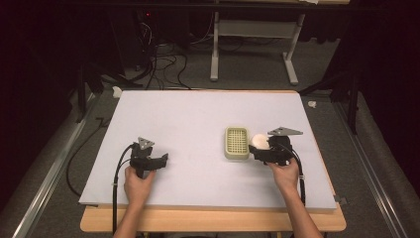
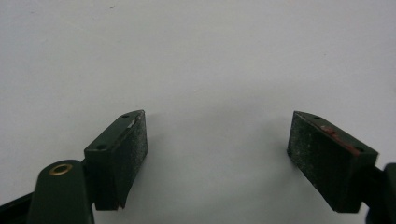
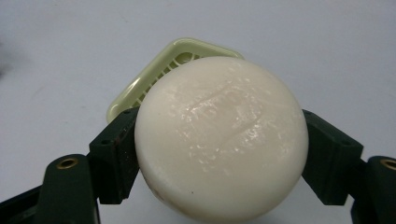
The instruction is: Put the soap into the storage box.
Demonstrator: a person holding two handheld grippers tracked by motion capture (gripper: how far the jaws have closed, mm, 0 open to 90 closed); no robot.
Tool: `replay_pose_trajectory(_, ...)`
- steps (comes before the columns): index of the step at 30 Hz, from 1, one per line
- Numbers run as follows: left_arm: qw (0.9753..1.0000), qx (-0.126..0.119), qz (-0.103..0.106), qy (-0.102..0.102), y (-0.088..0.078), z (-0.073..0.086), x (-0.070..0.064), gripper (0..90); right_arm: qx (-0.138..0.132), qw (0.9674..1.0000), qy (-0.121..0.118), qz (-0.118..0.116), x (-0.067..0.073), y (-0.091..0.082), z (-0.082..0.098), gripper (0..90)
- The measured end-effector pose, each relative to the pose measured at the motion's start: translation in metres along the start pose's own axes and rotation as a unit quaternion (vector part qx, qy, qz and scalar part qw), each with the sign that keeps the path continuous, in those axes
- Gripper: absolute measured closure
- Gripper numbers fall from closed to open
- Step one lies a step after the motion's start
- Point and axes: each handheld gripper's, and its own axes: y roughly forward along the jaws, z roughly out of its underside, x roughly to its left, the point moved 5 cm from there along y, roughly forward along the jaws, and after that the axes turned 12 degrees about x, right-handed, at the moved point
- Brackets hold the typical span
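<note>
Waxy glossy soap bar (image 3: 222,140), perhaps plastic ribbed dish (image 3: 175,58), matt tabletop (image 1: 188,119)

Both grippers, left gripper (image 1: 163,159) and right gripper (image 1: 253,150), are black blocky tools, each topped by a grey three-cornered plate and trailing a black cable along a bare, sleeveless forearm. Their fingers (image 2: 122,154) are dark wedge-shaped blocks with scuffed flat pads, small screw holes on top and a brass-ringed hole at the base.
</note>
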Motion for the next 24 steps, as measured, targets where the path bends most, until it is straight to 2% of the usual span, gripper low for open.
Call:
replay_pose_trajectory(14, 1.0, 0.0, 0.0, 0.0, 0.0, 0.0, 0.0, 20.5, 0.005, 0.9995, -0.025, -0.016, 0.02, 0.009, -0.01, 24.7)
replay_pose_trajectory(24, 1.0, 0.0, 0.001, -0.001, 0.0, 0.0, 0.0, 20.5, 0.017, 0.9989, -0.041, -0.01, 0.034, 0.021, -0.019, 24.7)
